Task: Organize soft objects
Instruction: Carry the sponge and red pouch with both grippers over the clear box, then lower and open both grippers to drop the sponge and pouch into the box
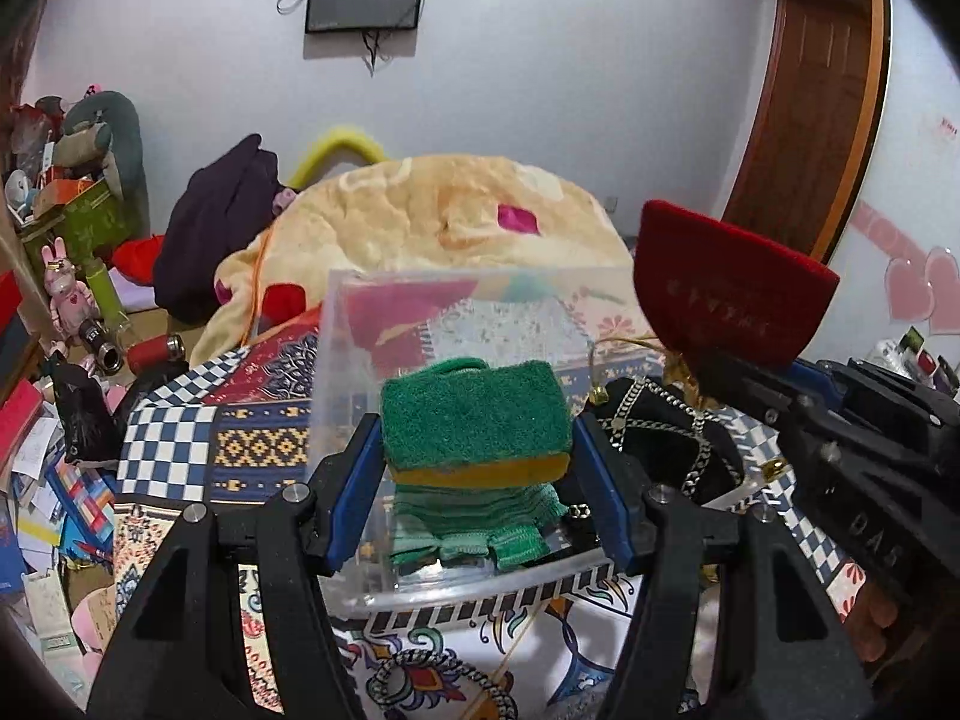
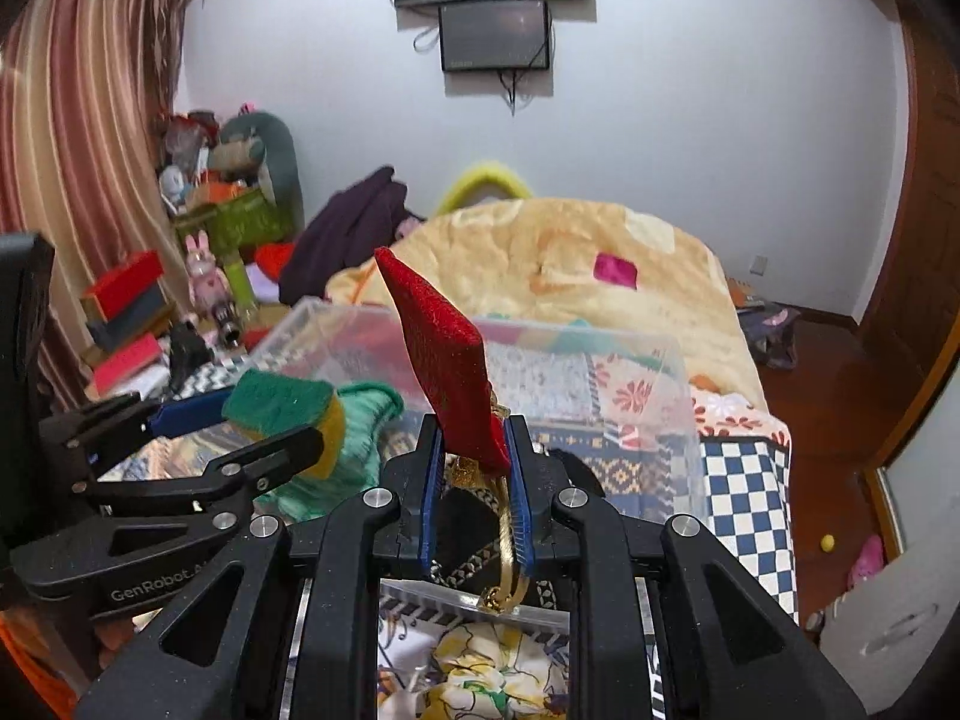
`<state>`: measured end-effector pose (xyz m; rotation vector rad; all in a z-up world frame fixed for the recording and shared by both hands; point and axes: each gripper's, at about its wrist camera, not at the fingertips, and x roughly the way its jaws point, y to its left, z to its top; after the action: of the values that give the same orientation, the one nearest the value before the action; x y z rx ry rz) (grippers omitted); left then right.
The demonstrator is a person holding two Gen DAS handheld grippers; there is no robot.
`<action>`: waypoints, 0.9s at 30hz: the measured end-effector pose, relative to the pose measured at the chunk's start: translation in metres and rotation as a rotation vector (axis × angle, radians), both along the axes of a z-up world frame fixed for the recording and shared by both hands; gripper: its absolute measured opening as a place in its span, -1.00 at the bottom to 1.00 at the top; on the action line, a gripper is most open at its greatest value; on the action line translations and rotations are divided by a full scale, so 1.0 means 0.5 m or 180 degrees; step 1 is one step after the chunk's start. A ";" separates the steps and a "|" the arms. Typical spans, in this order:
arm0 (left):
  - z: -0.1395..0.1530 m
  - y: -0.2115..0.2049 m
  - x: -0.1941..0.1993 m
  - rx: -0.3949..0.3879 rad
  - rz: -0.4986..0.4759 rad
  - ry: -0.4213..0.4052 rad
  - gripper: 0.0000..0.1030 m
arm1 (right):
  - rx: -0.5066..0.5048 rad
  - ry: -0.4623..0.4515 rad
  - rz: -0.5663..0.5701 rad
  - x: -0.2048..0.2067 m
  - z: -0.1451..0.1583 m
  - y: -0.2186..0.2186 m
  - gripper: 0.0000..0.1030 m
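Observation:
My left gripper [image 1: 477,450] is shut on a green and yellow sponge [image 1: 474,420], held above a clear plastic box [image 1: 342,360]. A green striped cloth [image 1: 480,525] lies in the box under the sponge. My right gripper [image 2: 474,450] is shut on a red velvet pouch [image 2: 444,360] with a gold cord [image 2: 510,546], also over the box [image 2: 678,408]. The pouch shows in the left wrist view [image 1: 732,282], right of the sponge. A black pouch with a chain pattern [image 1: 666,438] lies in the box. The sponge [image 2: 282,408] and the left gripper [image 2: 258,432] show at left in the right wrist view.
The box stands on a patterned patchwork bedspread [image 1: 180,444]. A yellow quilt [image 1: 456,210] is heaped behind it, with dark clothing [image 1: 222,234] at its left. Toys, boxes and papers [image 1: 54,300] clutter the left side. A wooden door [image 1: 822,90] is at the right.

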<state>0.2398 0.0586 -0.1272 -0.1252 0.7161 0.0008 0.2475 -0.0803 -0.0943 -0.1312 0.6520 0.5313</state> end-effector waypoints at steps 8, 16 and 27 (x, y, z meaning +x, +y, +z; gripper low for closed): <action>-0.022 -0.011 0.022 0.0044 -0.0071 0.0140 0.21 | -0.0169 0.0156 0.0083 0.005 -0.021 -0.002 -0.61; -0.015 -0.011 0.008 0.0002 -0.0125 0.0155 0.26 | -0.0210 0.0209 0.0177 0.003 -0.013 -0.004 -0.48; 0.053 -0.011 -0.067 -0.0020 -0.0195 -0.0146 0.36 | -0.0022 0.0069 0.0230 -0.030 0.030 -0.039 -0.24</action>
<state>0.2064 0.0529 -0.1005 -0.1089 0.6739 -0.0626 0.2322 -0.0999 -0.0794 -0.1560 0.6722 0.6007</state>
